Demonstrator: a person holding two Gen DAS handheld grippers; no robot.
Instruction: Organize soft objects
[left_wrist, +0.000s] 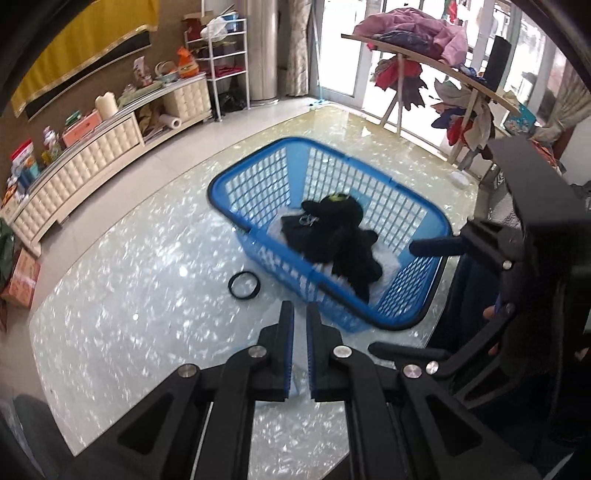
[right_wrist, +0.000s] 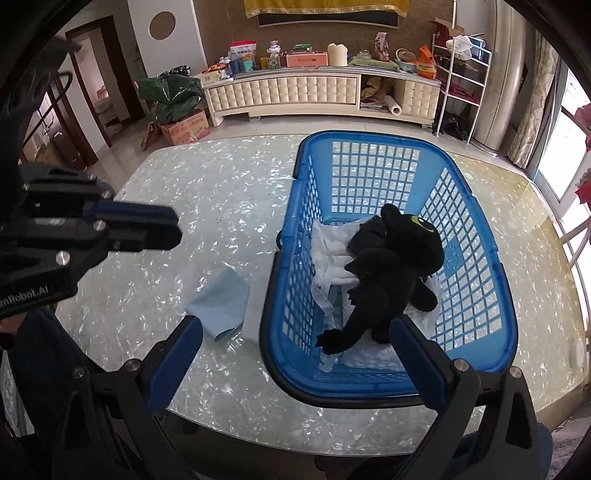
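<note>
Pale blue folded cloth (right_wrist: 221, 303) lying flat beside blue plastic mesh basket (right_wrist: 476, 354), near tabletop's front edge; probably light, limp, best pinched at an edge; left gripper (right_wrist: 173, 229) fingers pressed together, empty; right gripper (right_wrist: 295, 349) fingers spread

**Soft things in and beside the basket**

A blue basket (right_wrist: 476, 280) with lattice walls and a dark rim is standing on the table. A black plush (right_wrist: 391, 266) with a yellow-green eye is lying inside it on its side, its tail pointing toward the near rim. White cloth (right_wrist: 332, 254) is lying crumpled under the plush, covering the basket floor. A light-blue cloth (right_wrist: 221, 302), folded flat, is lying on the table just beside the basket's left wall.
</note>
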